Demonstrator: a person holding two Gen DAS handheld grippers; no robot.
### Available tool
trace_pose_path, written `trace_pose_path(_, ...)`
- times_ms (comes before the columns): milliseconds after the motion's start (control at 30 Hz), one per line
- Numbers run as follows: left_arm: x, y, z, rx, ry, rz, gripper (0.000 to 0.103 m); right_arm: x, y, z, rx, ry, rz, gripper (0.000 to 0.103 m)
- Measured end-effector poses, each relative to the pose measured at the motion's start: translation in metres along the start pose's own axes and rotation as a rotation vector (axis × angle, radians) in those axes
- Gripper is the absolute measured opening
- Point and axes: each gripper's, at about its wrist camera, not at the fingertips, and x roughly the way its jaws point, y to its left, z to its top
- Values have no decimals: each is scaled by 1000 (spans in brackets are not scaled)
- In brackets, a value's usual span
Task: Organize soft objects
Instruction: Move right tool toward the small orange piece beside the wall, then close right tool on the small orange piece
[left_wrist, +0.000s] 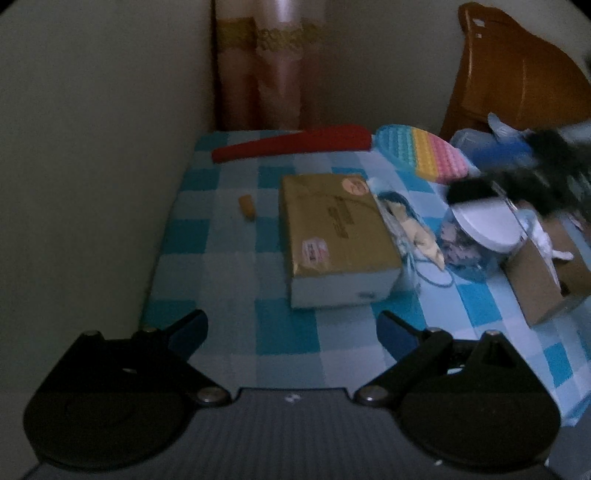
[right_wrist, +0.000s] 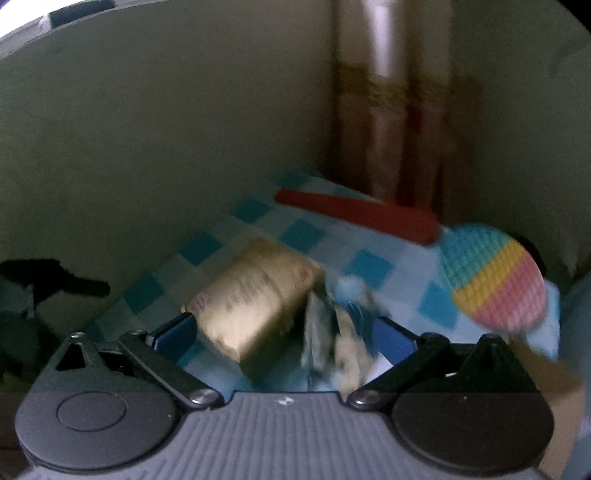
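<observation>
A gold tissue pack (left_wrist: 334, 236) lies mid-table on the blue checked cloth (left_wrist: 229, 295). A small doll in a clear bag (left_wrist: 410, 229) leans on its right side. A rainbow pop-it mat (left_wrist: 421, 153) lies at the back right. My left gripper (left_wrist: 291, 332) is open and empty, low over the near cloth. In the right wrist view my right gripper (right_wrist: 284, 339) is open above the tissue pack (right_wrist: 255, 299) and the doll bag (right_wrist: 343, 332), blurred by motion. The right gripper also shows as a dark blur in the left wrist view (left_wrist: 517, 181).
A red flat piece (left_wrist: 295, 146) lies along the back edge. A small orange cap (left_wrist: 246, 207), a clear jar with a white lid (left_wrist: 480, 236) and a cardboard box (left_wrist: 546, 280) sit on the table. A wall is at the left, a wooden chair (left_wrist: 517, 70) at back right.
</observation>
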Motion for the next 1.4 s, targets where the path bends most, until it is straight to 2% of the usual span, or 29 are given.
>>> trace_pose_path(200, -4, 5, -21, -5, 9, -44, 98, 48, 23, 56, -229, 21, 84, 98)
trace_pose_path(300, 0, 11, -30, -12, 25, -53, 98, 79, 34, 82, -344, 56, 146, 90)
trace_pose_path(567, 16, 20, -35, -16, 50, 35, 98, 174, 51, 126, -544, 205, 229, 75)
trace_pose_path(667, 23, 21, -36, -18, 58, 49, 98, 206, 54, 129, -585, 282, 239, 61)
trace_pose_path(900, 34, 23, -38, -24, 78, 16, 98, 237, 63, 115, -703, 381, 247, 59)
trace_pose_path(1067, 40, 25, -39, -33, 91, -19, 98, 245, 63, 112, -716, 406, 252, 55)
trace_pose_path(1400, 43, 28, -40, -43, 101, -41, 98, 247, 65, 109, -746, 410, 250, 52)
